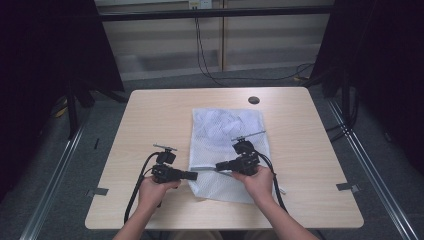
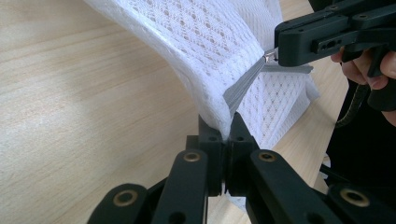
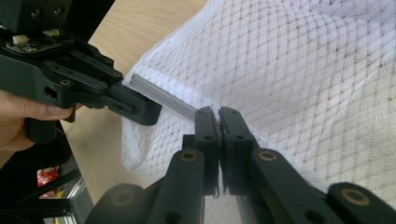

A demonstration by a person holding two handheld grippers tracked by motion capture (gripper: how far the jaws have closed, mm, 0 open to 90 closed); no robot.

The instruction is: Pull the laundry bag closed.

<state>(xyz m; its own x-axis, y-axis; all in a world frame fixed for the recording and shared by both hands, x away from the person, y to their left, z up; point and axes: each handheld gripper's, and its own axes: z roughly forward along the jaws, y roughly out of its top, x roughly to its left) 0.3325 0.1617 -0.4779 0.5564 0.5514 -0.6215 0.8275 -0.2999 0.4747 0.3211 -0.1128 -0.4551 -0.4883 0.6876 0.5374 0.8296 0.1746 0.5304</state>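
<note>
From the high view, a white mesh laundry bag (image 1: 227,150) lies flat on the light wooden desk (image 1: 150,115), a little right of centre, with a grey zipper strip (image 1: 207,171) crossing its near part. The left claw (image 1: 195,175) meets the bag's left edge, and the right claw (image 1: 219,165) sits on the zipper strip just beside it; a hand grips each tool from below. A dark round hole (image 1: 254,100) marks the desk's far side.

In the left gripper view, the left claw (image 2: 228,126) is clamped shut on the bag's (image 2: 205,51) edge at the end of the zipper (image 2: 240,86), lifting the mesh into a ridge. The right claw (image 2: 275,56) pinches the metal zipper pull (image 2: 269,57).

In the right gripper view, the right claw (image 3: 218,114) is closed on the zipper (image 3: 163,95), with mesh (image 3: 303,70) spreading behind. The left claw (image 3: 149,109) holds the zipper's end, close by.
</note>
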